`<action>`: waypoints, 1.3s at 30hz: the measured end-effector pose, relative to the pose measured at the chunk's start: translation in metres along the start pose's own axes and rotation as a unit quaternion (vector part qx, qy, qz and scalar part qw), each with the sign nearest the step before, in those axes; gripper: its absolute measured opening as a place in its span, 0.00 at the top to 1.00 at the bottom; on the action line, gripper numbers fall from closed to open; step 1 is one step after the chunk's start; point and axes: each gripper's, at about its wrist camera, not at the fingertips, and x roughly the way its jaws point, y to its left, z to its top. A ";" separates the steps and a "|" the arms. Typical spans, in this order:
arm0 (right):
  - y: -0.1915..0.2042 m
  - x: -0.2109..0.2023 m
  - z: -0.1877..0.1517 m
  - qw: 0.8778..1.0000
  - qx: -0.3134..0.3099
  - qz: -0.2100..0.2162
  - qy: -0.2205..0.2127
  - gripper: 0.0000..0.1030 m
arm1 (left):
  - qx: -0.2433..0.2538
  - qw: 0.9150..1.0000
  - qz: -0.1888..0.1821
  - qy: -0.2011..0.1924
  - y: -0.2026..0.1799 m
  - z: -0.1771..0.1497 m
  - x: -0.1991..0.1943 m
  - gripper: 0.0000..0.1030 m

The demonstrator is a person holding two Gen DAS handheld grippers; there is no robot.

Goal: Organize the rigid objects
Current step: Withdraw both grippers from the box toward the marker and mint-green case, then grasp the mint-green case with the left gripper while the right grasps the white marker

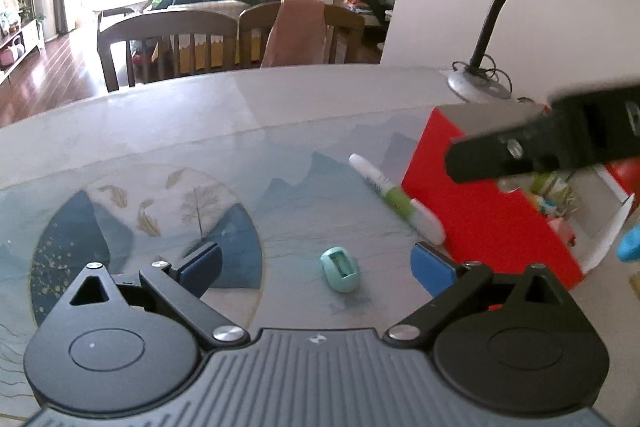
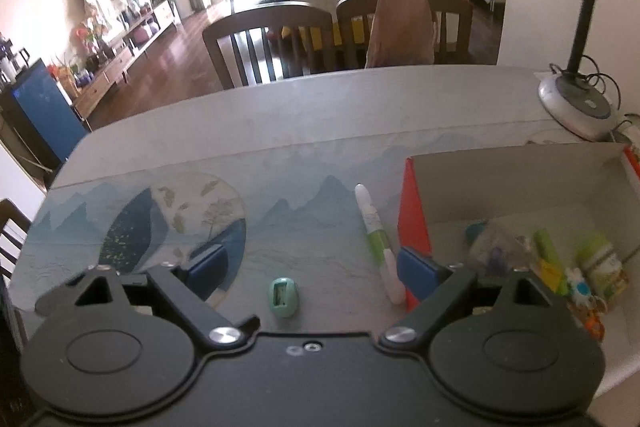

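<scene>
A small mint-green oval object (image 1: 340,269) (image 2: 283,297) lies on the table mat. Beside it a white and green marker (image 1: 394,199) (image 2: 376,239) lies against the wall of a red box (image 1: 480,219) (image 2: 414,223). The box holds several small items (image 2: 560,263). My left gripper (image 1: 318,267) is open, its blue pads on either side of the mint object and above it. My right gripper (image 2: 310,271) is open too, over the same spot, with its right pad (image 2: 416,273) near the marker's end and the box corner. The right gripper's body (image 1: 552,147) crosses the left wrist view, blurred.
A desk lamp (image 1: 486,27) (image 2: 576,99) stands at the table's back right corner with its cord. Wooden chairs (image 1: 172,43) (image 2: 280,43) line the far table edge. The mat (image 1: 160,211) with a mountain print covers the left half of the table.
</scene>
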 end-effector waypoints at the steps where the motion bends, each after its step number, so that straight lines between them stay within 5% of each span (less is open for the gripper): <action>1: 0.001 0.007 0.003 1.000 -0.001 -0.003 0.005 0.12 | -0.003 1.000 0.000 0.003 0.001 -0.001 0.004 0.02; 20: 0.017 0.102 0.024 0.995 -0.041 -0.079 0.043 0.17 | -0.009 0.999 0.004 0.035 0.007 -0.010 0.065 0.02; 31: 0.019 0.129 0.024 0.991 -0.015 -0.113 0.067 0.33 | -0.010 0.999 0.004 0.041 0.016 -0.020 0.075 0.02; 34: 0.007 0.140 0.025 0.990 0.014 -0.111 0.087 0.45 | -0.014 0.999 0.002 0.036 0.021 -0.024 0.074 0.02; 39: 0.003 0.149 0.026 0.988 0.012 -0.105 0.109 0.46 | 0.002 1.000 -0.012 0.023 0.015 -0.026 0.072 0.02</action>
